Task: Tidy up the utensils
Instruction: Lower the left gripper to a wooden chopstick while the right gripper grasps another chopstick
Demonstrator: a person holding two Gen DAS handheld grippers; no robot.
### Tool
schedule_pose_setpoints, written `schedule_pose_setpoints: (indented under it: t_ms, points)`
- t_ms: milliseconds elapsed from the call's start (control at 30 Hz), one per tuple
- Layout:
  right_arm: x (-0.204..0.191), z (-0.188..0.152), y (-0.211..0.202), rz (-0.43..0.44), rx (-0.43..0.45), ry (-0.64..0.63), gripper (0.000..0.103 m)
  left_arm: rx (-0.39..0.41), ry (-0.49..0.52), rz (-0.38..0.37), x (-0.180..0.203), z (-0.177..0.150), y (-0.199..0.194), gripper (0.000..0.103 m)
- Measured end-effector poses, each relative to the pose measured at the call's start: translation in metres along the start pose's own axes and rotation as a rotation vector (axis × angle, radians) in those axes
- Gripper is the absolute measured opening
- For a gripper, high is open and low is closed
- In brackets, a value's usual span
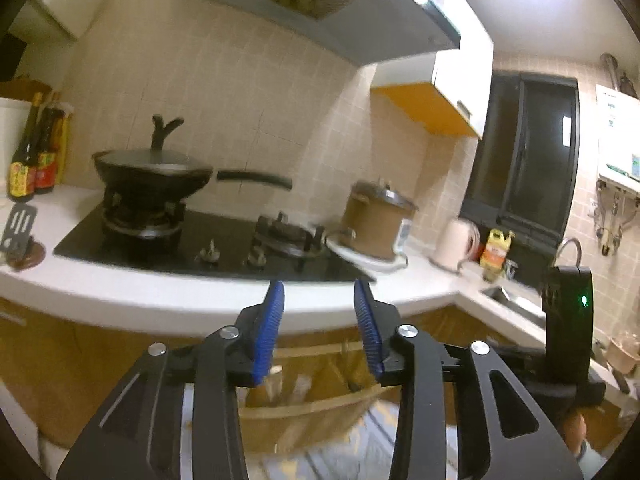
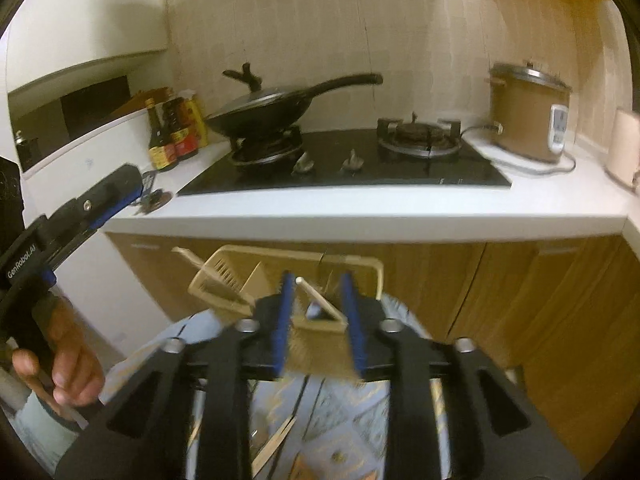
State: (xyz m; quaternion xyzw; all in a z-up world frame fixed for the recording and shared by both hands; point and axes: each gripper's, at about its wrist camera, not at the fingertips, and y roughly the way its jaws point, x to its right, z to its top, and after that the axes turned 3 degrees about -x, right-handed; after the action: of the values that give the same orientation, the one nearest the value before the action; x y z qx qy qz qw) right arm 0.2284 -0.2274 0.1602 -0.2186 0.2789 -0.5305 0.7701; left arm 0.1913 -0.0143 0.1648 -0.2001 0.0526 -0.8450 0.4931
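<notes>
the step in hand looks like an early one: both tools are raised in front of the beige utensil holder, and nothing has been carried to it yet. the holder stands on a patterned cloth, below the white counter and in front of the wooden cabinet doors. it is slotted and partitioned, with a pale stick-like utensil leaning up out of it, and a few more pale sticks lying loose on the cloth nearer than the holder.

the right gripper has its blue pads spread apart. the holder's near corner and the leaning stick show in the gap, but blur makes it hard to say whether either pad touches them; it does not appear to be pinching anything. the left gripper is spread wide and empty, aimed above the holder toward the counter's edge.

judging from this, the next move calls for lowering one tool to a loose stick on the cloth, closing along its length, then lifting it upright into a compartment of the holder without tipping the light plastic.
</notes>
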Motion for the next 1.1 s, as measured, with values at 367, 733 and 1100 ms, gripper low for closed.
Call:
schedule_pose_setpoints:
  t_ms: [367,733,1100]
  points:
    - [-0.03,-0.054,0.002,0.06,-0.28,0.093,0.044,-0.377,-0.054,0.013,-0.029,-0.045,-0.025,0.036]
    - [-0.042,-0.119,0.069,0.02,-0.591,0.145,0.038,-0.776,-0.1,0.016,-0.07,-0.14,0.017,0.035]
    - [-0.035,-0.144,0.102,-0.012,-0.671,0.156,0.022,-0.859,-0.03,0.06,-0.072,-0.174,0.039,0.032]
